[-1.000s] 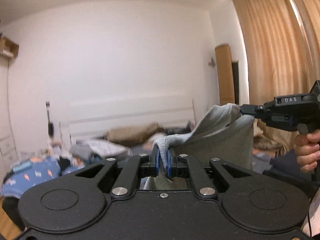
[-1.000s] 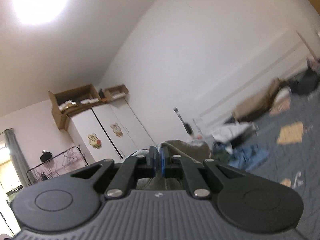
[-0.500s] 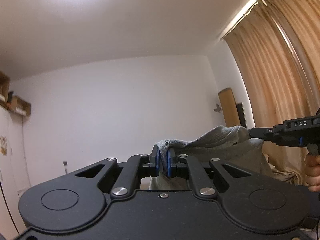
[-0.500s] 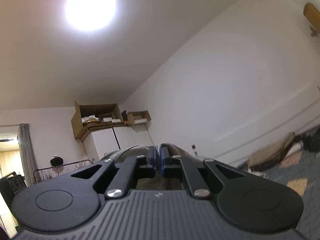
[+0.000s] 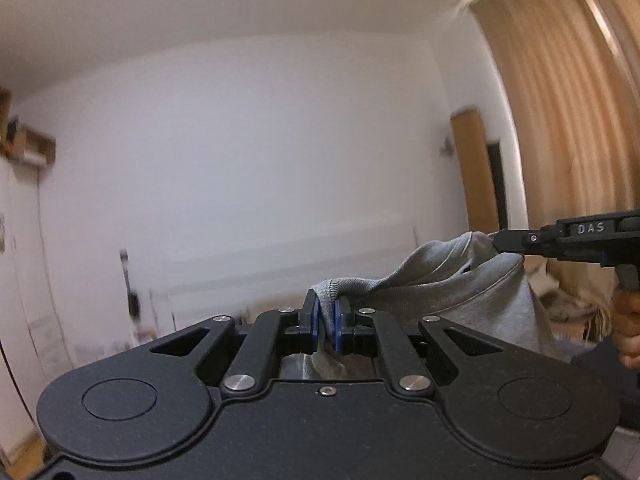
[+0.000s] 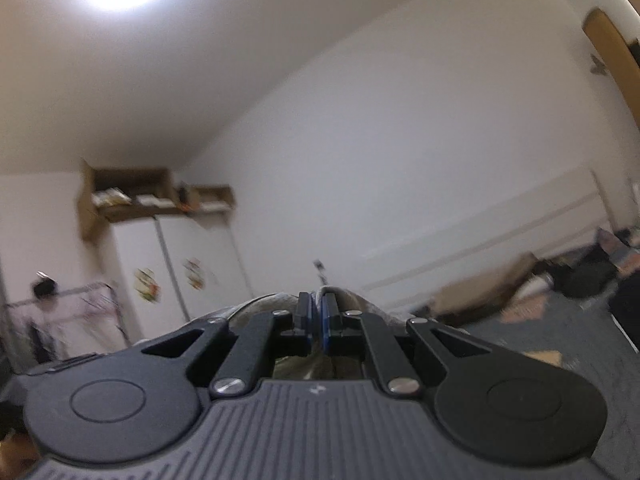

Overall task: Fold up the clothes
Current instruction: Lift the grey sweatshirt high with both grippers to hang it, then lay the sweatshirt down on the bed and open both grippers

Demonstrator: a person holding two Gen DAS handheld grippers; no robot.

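- White wall (image 5: 248,152) and ceiling are filling most of both views; tan curtain (image 5: 560,92) is hanging at the right in the left wrist view.
- White wardrobe (image 6: 176,272) with cardboard boxes (image 6: 128,196) on top is standing far left in the right wrist view, blurred.
- Grey garment (image 5: 472,292) is hanging in the air, stretched between the two grippers.
- Left gripper (image 5: 326,320) is pointing level, jaws clamped together on a ribbed grey edge.
- Right gripper (image 5: 496,242) is pinching the garment's other corner, jaws closed on the cloth; a hand (image 5: 628,328) is gripping its handle.
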